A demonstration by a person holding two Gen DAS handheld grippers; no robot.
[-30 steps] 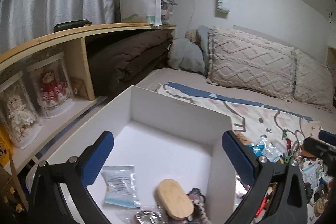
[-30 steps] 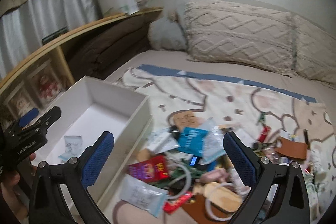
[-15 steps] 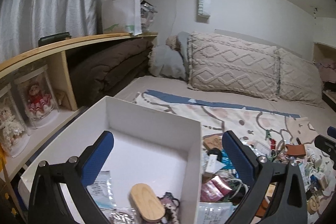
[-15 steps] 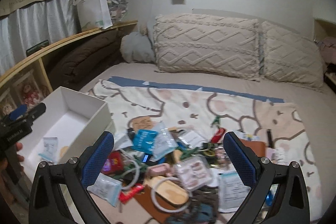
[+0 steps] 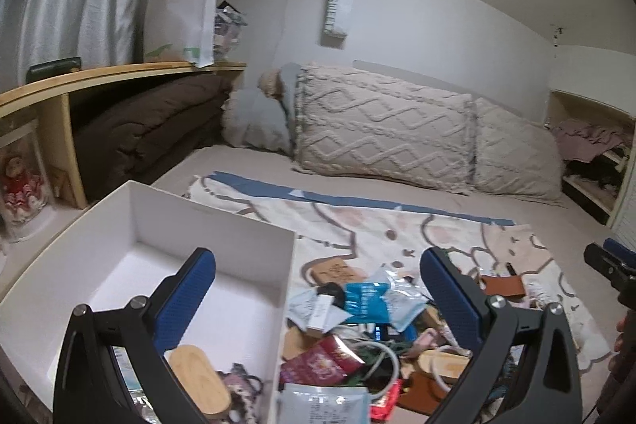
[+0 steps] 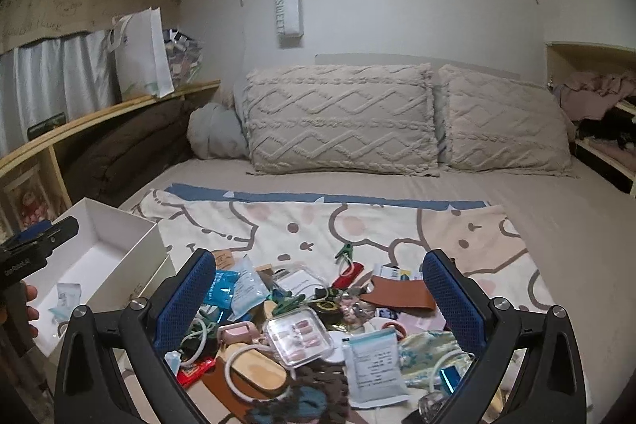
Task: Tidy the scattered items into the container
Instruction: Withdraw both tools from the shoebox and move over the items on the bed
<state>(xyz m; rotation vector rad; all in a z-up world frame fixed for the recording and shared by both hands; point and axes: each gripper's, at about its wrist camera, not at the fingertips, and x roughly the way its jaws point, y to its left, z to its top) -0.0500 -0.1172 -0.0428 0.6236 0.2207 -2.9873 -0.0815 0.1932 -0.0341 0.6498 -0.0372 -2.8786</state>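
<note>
A white box [image 5: 214, 225] stands on the bed at the left; it also shows in the right wrist view [image 6: 131, 249]. Inside lie a wooden brush [image 5: 198, 378] and a small packet [image 6: 67, 295]. A heap of small items lies on the patterned blanket: a blue packet [image 5: 365, 301], a red packet [image 5: 322, 364], a clear case of false nails [image 6: 298, 340], a brown leather piece [image 6: 401, 297]. My left gripper [image 5: 318, 297] is open and empty, over the box's right wall. My right gripper [image 6: 318, 297] is open and empty above the heap.
Two knitted pillows [image 6: 342, 118] lean against the far wall. A wooden shelf [image 5: 119, 74] with a white bag and a folded brown quilt [image 5: 147, 130] runs along the left. Open shelves [image 6: 596, 106] with clothes stand at the right.
Both grippers have swung to the right and pulled back. The left view now takes in the heap beside the box. The right view is centred on the heap, the box further left.
</note>
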